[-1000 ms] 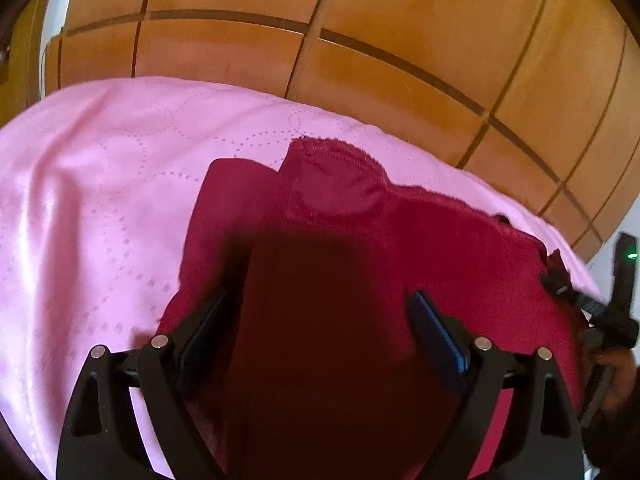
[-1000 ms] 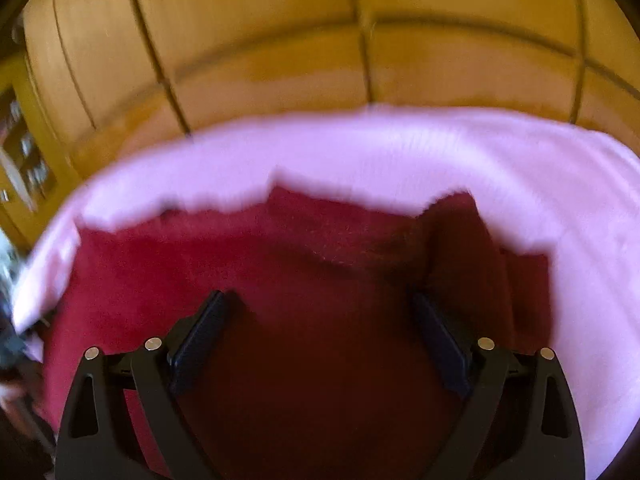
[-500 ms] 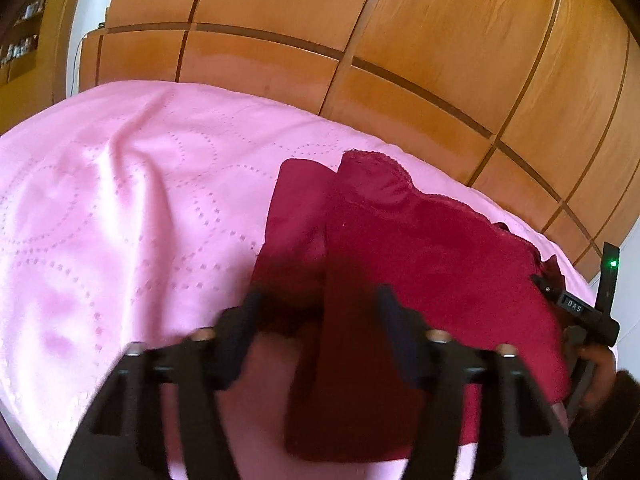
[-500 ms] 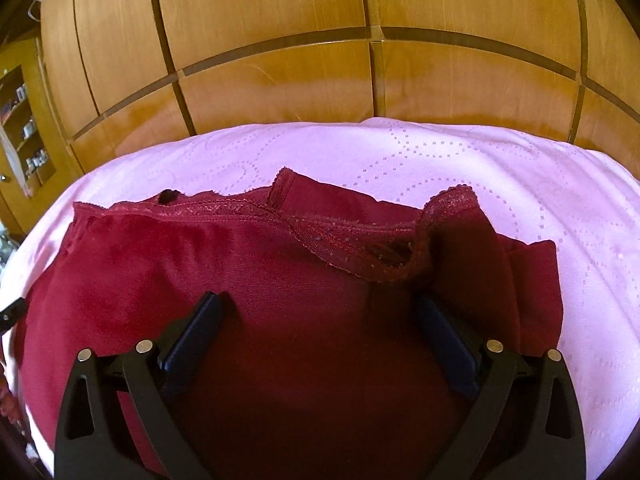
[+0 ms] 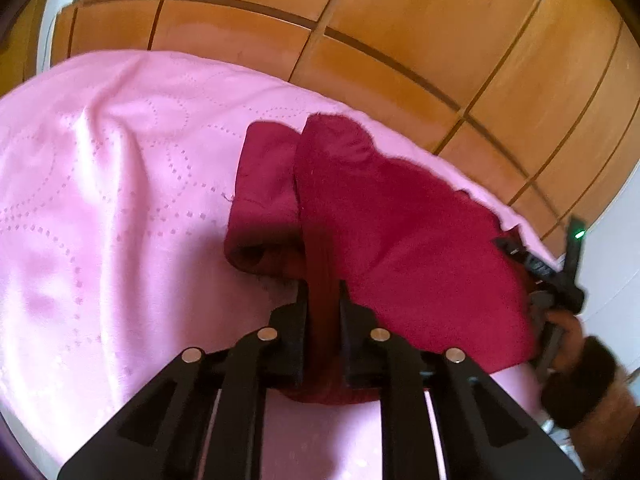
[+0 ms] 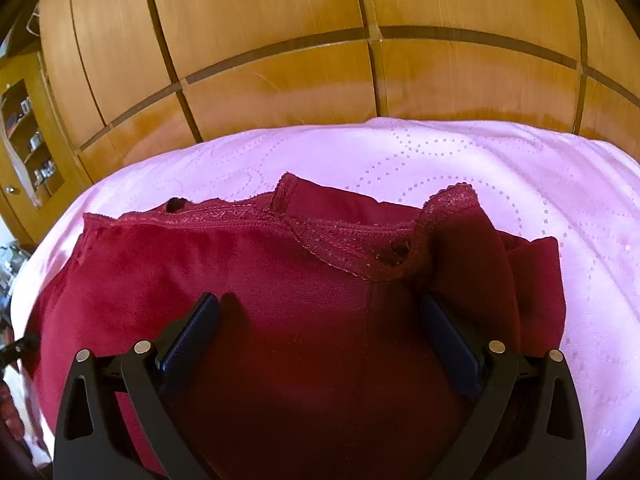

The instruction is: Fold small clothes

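Note:
A dark red garment (image 5: pixel 400 240) with lace trim (image 6: pixel 340 248) lies on a pink bedspread (image 5: pixel 100 200). My left gripper (image 5: pixel 322 292) is shut on a raised fold at the garment's near left edge, and the cloth runs up between both pads. Beside that fold, a smaller flap of the same cloth (image 5: pixel 264 200) lies doubled on the spread. My right gripper (image 6: pixel 320 308) stands open and wide over the garment's (image 6: pixel 200 256) middle, with nothing pinched between its fingers. In the left wrist view, the right gripper's body (image 5: pixel 552 276) and the hand (image 5: pixel 572 344) holding it show at the right.
A wooden panelled wardrobe (image 6: pixel 280 40) rises close behind the bed. A glass-fronted shelf cabinet (image 6: pixel 28 140) stands at the far left in the right wrist view. Pink spread (image 6: pixel 480 160) stretches beyond and beside the garment.
My left gripper went from wide open to shut, pinching a fold at the garment's edge and lifting it slightly. The right gripper stayed open over the cloth, barely moving.

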Available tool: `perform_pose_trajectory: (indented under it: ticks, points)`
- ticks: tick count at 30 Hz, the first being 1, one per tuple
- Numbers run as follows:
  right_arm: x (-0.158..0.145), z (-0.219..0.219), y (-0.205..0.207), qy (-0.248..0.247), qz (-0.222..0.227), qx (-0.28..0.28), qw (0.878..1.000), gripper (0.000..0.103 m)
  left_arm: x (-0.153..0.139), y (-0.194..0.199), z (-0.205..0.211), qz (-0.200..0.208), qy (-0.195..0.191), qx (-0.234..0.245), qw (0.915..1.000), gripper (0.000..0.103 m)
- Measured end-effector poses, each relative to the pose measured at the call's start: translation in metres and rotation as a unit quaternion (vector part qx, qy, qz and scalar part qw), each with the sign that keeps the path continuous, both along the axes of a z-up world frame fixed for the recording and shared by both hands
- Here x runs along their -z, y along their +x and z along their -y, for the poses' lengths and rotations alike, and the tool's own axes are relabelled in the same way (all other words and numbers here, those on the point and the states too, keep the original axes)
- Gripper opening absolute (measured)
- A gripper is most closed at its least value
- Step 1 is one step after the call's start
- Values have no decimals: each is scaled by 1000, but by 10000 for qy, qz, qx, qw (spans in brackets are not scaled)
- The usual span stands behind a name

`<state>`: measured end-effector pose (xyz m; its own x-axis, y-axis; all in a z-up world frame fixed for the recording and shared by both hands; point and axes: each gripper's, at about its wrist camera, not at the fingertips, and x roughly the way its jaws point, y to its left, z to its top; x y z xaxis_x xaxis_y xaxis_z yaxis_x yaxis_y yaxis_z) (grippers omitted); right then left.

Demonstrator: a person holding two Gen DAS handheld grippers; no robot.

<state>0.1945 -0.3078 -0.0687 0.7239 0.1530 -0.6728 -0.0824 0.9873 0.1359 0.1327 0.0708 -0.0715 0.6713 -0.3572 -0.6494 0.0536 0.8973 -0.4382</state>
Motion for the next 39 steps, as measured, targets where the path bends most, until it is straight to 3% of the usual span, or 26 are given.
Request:
perform_pose_trajectory:
  ticks: [4, 6, 8, 11, 13, 14, 17, 18, 20, 23, 26, 30, 31, 33, 39]
  points:
    - [-16, -3, -9, -81, 21, 72, 9999, 99, -4, -14, 1, -89, 161, 259, 9995, 9]
    - [-14, -2, -7, -43, -21, 42, 10000, 99, 9, -18, 4, -226, 357, 326, 9986, 9]
    - [-3, -2, -1, -212, -140, 35, 9997, 99, 14, -20, 3, -170, 256, 284, 9991, 10]
    - [5, -5, 1, -289, -73, -13, 9996, 99, 14, -21, 2, -171, 262, 166, 9994, 23]
    - [6, -6, 1, -337, -35, 18, 9994, 100, 5, -23, 2, -72, 228, 61, 9997, 25]
    - [6, -5, 0, -330, -1, 19, 9995, 100, -6, -25, 1, 112, 269, -89, 9995, 26]
    - [7, -4, -1, -303, 40, 23, 9995, 100, -43, -24, 12, 741, 720, -412, 9938, 45]
    - [7, -5, -1, -329, 50, 34, 9994, 100, -52, -20, 18, 877, 808, -398, 9921, 54]
    - [8, -6, -2, -381, 72, 54, 9992, 100, -62, -1, 38, 962, 948, -160, 9907, 60]
    - [8, -6, -4, -379, 92, 58, 9992, 100, -60, 43, 74, 635, 1249, 192, 9899, 72]
    - [8, -5, -5, -381, 103, 59, 9992, 100, -47, 81, 98, 338, 1357, 376, 9895, 76]
    - [8, -4, -7, -378, 118, 57, 9992, 100, -15, 119, 103, 21, 2122, 113, 9772, 83]
    - [8, -4, -6, -375, 120, 48, 9992, 100, -3, 123, 100, -85, 2131, 144, 9769, 87]
    - [9, -5, -7, -403, 135, 45, 9991, 100, 3, 121, 88, -9, 1724, 150, 9849, 87]
    - [8, -4, -6, -426, 147, 40, 9990, 99, 2, 111, 89, 96, 1851, 95, 9826, 87]
